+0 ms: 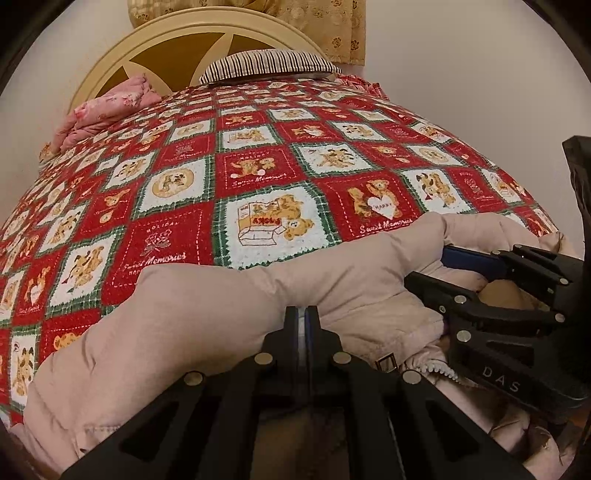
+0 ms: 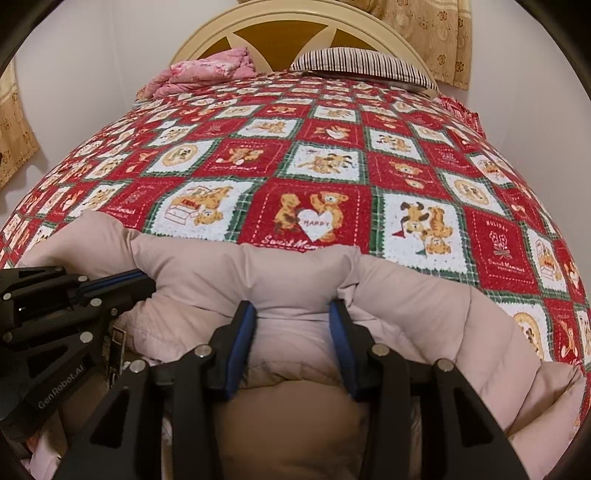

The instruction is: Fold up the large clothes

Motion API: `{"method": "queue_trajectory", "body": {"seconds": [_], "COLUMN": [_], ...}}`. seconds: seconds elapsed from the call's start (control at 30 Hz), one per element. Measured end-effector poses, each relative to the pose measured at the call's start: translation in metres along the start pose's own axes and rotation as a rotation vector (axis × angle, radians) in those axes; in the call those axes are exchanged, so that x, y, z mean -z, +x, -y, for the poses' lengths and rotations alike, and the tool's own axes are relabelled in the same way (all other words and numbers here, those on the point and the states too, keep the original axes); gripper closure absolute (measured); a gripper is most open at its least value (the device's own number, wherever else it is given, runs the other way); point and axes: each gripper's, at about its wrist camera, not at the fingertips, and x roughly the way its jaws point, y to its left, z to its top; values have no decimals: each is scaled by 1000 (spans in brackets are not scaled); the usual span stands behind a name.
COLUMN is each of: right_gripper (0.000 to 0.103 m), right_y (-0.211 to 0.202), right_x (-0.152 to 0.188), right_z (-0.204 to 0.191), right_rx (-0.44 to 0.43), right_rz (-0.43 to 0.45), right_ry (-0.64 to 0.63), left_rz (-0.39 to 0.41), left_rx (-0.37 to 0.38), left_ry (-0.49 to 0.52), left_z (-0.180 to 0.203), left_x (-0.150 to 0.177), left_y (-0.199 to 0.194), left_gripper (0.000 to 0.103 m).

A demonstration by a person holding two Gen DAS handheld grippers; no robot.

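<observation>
bed (image 2: 480, 122) under red teddy-bear quilt (image 1: 258, 166) | near edge: puffy pale pink jacket (image 1: 221, 295) (bunched) | far end by headboard (image 1: 177, 40): striped pillow (image 1: 266, 64), crumpled pink floral cloth (image 1: 107, 107)

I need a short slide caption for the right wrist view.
Right hand-held gripper clamps a puffy beige jacket on a teddy-bear bedspread.

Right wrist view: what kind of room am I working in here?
Most likely a bedroom. A bed with a red teddy-bear patchwork bedspread fills the view, a cream arched headboard and striped pillow sit at its far end, and floral curtains hang behind.
</observation>
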Motion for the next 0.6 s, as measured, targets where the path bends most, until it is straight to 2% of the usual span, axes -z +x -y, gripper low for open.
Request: {"method": "queue_trajectory", "body": {"seconds": [0.6], "right_gripper": [57], "right_y": [3], "right_x": [-3], "right_z": [-2], "right_rx": [16], "right_rz": [-4], "right_ry": [-9], "left_rz": [1], "left_rx": [-10], "left_ry": [5], "left_z": [2], "left_x": [0], "left_y": [2], "left_gripper": [99]}}
